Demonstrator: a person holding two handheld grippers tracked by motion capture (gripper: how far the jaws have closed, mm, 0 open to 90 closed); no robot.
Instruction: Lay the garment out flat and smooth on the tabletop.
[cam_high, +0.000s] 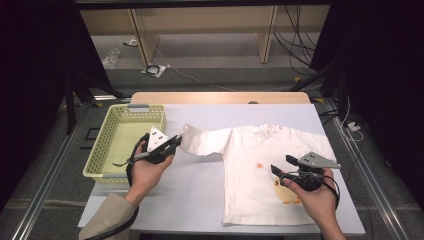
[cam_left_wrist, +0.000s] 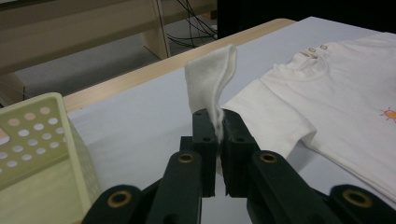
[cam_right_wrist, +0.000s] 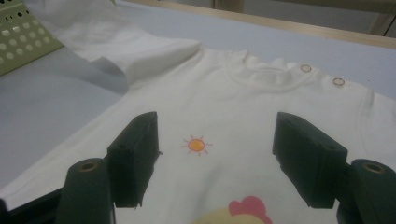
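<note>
So this little white shirt (cam_high: 265, 170) lying flat on the worktop (cam_high: 200, 195) looks light and floppy, my left gripper (cam_high: 176, 141) is pinched on its sleeve cuff (cam_left_wrist: 210, 81), right gripper (cam_high: 281, 166) gaping above it, I'd grab hems.

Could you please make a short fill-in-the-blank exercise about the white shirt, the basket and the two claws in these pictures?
1. The left claw is shut on the ____ of the white cotton baby shirt.
2. The right claw hovers over the shirt with its jaws ____.
3. The pale yellow perforated plastic basket lies at the ____ side of the table in the high view.

Missing words: sleeve; open; left
</note>
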